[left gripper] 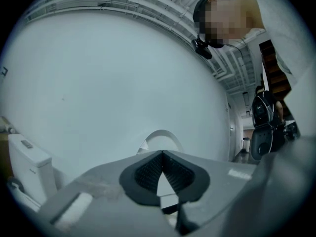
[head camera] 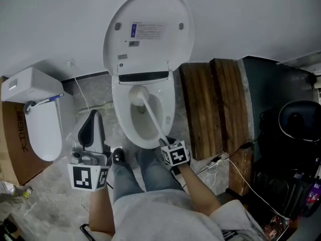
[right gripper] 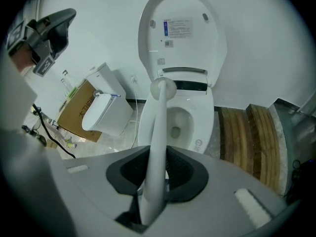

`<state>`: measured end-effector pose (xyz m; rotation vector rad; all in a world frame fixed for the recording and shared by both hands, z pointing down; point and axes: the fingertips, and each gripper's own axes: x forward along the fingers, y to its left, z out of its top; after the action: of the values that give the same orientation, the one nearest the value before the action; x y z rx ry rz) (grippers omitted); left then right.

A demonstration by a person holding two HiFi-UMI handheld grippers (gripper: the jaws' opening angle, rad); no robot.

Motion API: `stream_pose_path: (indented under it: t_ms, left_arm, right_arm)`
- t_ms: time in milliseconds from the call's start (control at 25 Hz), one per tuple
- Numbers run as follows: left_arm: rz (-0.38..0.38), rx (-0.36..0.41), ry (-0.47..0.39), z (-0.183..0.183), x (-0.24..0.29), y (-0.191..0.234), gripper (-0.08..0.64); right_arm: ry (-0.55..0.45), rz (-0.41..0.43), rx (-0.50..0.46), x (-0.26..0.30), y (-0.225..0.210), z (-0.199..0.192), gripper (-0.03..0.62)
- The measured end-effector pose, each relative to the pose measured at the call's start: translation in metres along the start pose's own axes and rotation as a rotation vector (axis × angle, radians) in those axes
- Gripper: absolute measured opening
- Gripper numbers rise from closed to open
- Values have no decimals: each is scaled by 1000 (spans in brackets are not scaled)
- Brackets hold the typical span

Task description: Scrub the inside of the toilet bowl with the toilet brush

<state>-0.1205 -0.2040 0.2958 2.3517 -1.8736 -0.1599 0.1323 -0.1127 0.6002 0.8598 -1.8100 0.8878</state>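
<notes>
My right hand-held gripper point(right gripper: 157, 174) is clamped on the near end of the toilet brush point(right gripper: 156, 132). Its white handle runs straight out from between the jaws to the round head, which sits well ahead of me and low, at the back wall of the toilet bowl point(head camera: 120, 122) beneath the raised lid point(head camera: 150, 29). I cannot tell whether the head is actually pressing on the porcelain. The brush looks light and stiff, with a smooth plastic handle that I expect could twist or slide in the pads when the head drags. Held this far back it is a long lever, so a firmer hold further up would steady it. My left hand-held gripper point(left gripper: 162, 157) is closed on nothing, off to the side.
</notes>
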Motion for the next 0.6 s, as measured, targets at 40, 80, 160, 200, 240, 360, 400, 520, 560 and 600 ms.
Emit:
stream_pose_path:
  t_ms: [40,80,160,200,240,360,400,520,560,600]
  left_arm:
    - [7,0,5,-3,1,0,3]
    - [14,-1,11,-7,1,-1,3]
    - [27,-4,21,-14,1,-3,3]
    - [34,-5,25,-17,1,-4,3]
    - [39,-5,28,-20,1,-5,2]
    - [48,-6,33,-29,3,-8,3]
    - [51,-8,34,-32,5,-9,3]
    - [60,-16,47,-44,8,-11,3]
    - [61,-18,53,-48,10,-13,3]
    - [60,-20,58,-52,12,-14,3]
  right_arm:
    - [11,4,-10,4,-2,-1,86]
    - [22,6,-19,8,-4,-2,86]
    - [45,12,-32,15,-8,-7,86]
    - [57,15,-36,19,-11,-10,86]
    - [70,17,-39,23,-14,-13,86]
    - [115,14,-35,33,-23,-23,86]
    - [129,13,-31,36,-26,-26,86]
    - [171,23,-17,47,-33,-36,86]
    - [186,29,-11,51,-34,-39,86]
    - [203,37,-3,54,-36,-43,86]
